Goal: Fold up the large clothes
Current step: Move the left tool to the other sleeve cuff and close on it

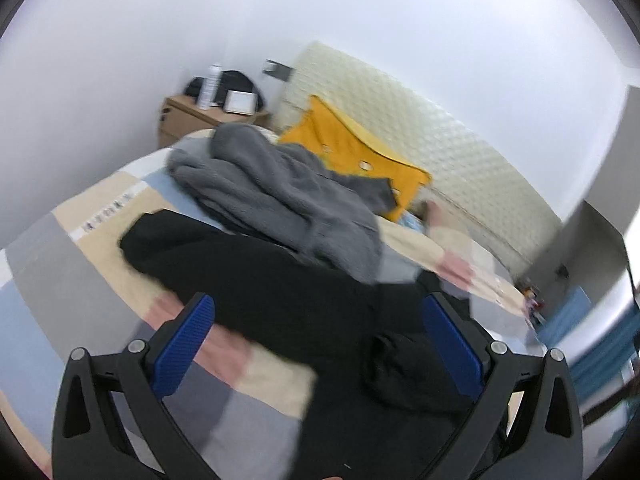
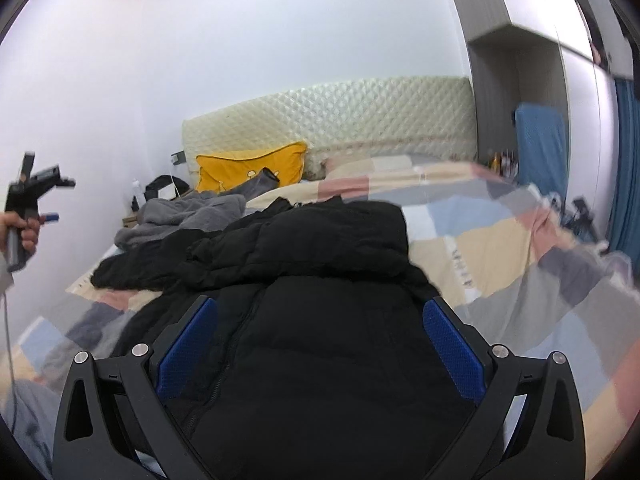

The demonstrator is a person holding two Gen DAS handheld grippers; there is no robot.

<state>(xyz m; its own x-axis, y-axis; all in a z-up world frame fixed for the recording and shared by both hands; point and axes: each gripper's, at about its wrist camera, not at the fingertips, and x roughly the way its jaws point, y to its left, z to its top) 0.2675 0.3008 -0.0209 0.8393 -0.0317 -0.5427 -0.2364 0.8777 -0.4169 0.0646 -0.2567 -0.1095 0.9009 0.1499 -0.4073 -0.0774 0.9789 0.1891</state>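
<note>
Both the left gripper (image 1: 318, 344) and right gripper (image 2: 320, 346) gape wide, holding nothing, over the black puffer jacket (image 2: 320, 352); a grey fleece (image 1: 280, 196) lies at its 11 o'clock

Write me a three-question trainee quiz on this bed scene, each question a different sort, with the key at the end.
1. True or false: the right gripper is clamped on the black padded jacket.
2. Multiple choice: what leans against the quilted headboard? A) a yellow pillow B) a red suitcase C) a folded white towel
3. Fill in: the grey fleece garment lies heaped between the black jacket and the ____ end of the bed.

Key
1. False: its jaws stand wide open above the jacket, as do those of the left gripper.
2. A
3. Headboard (pillow) end.
</note>
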